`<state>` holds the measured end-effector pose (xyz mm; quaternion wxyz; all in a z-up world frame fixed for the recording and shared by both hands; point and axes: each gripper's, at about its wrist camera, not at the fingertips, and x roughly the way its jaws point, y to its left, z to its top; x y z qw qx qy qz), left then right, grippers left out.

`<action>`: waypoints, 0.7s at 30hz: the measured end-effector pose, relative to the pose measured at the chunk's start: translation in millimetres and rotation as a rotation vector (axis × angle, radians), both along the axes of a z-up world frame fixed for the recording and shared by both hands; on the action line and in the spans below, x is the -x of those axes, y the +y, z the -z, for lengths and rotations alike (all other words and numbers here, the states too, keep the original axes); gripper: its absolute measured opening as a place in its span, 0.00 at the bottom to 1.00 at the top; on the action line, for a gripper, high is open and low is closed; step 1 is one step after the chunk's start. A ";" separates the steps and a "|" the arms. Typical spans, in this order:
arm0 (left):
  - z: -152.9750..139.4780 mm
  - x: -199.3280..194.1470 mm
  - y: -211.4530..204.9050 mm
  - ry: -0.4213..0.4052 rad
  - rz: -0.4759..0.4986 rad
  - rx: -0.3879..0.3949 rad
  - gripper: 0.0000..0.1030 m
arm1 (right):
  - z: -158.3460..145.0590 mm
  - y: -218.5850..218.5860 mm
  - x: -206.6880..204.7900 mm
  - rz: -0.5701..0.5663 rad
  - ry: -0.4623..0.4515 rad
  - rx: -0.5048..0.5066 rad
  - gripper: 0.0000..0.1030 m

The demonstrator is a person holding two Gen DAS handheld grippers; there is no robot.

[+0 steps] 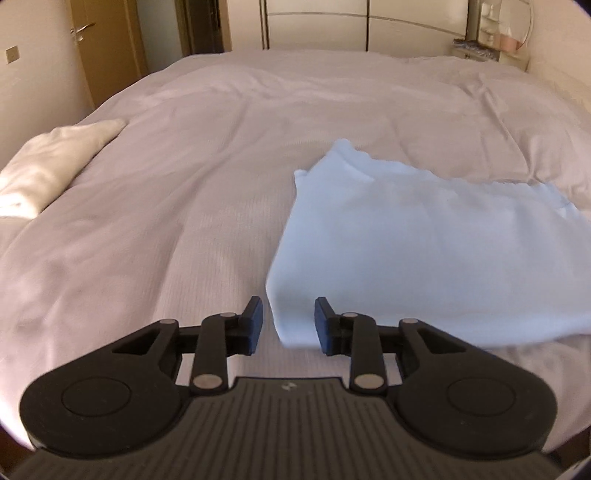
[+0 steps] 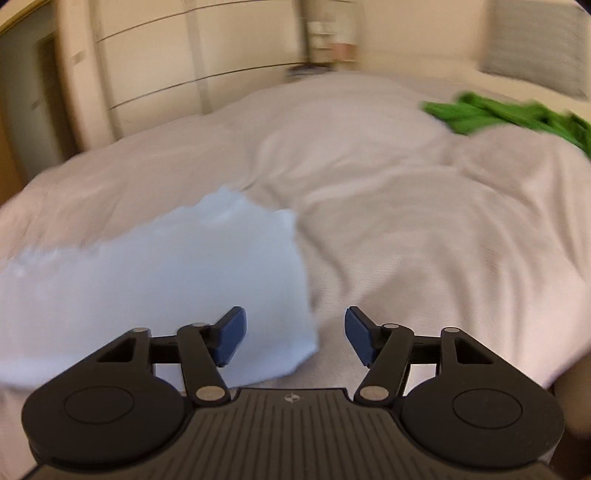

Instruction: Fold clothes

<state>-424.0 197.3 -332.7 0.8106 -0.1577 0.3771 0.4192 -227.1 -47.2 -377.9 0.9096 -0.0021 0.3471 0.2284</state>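
Observation:
A light blue folded garment (image 1: 424, 240) lies flat on the bed's pale cover (image 1: 207, 184). My left gripper (image 1: 290, 325) hovers over its near left corner. The jaws stand a little apart, the corner shows in the gap, and the left pad (image 1: 255, 321) is clear of the cloth. In the blurred right wrist view the same blue garment (image 2: 155, 280) fills the lower left. My right gripper (image 2: 295, 336) is open over its near right corner, with nothing pressed between the pads.
A cream folded cloth (image 1: 55, 166) lies at the bed's left edge. A crumpled green garment (image 2: 517, 118) sits at the far right of the bed. A wardrobe (image 1: 317, 26) and a door (image 1: 107, 48) stand behind the bed.

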 end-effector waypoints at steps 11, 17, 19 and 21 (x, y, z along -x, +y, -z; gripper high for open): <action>-39.4 8.9 -83.7 -0.002 0.087 -0.055 0.35 | -32.4 -33.5 49.6 -0.053 0.174 -0.218 0.68; -51.5 26.2 -114.5 -0.017 0.114 -0.087 0.36 | -50.6 -45.7 76.1 -0.084 0.140 -0.233 0.72; -54.1 33.3 -123.2 -0.020 0.121 -0.094 0.37 | -54.0 -47.8 80.1 -0.095 0.137 -0.235 0.72; -57.3 40.0 -129.2 -0.026 0.129 -0.101 0.38 | -56.2 -49.0 85.9 -0.104 0.138 -0.234 0.72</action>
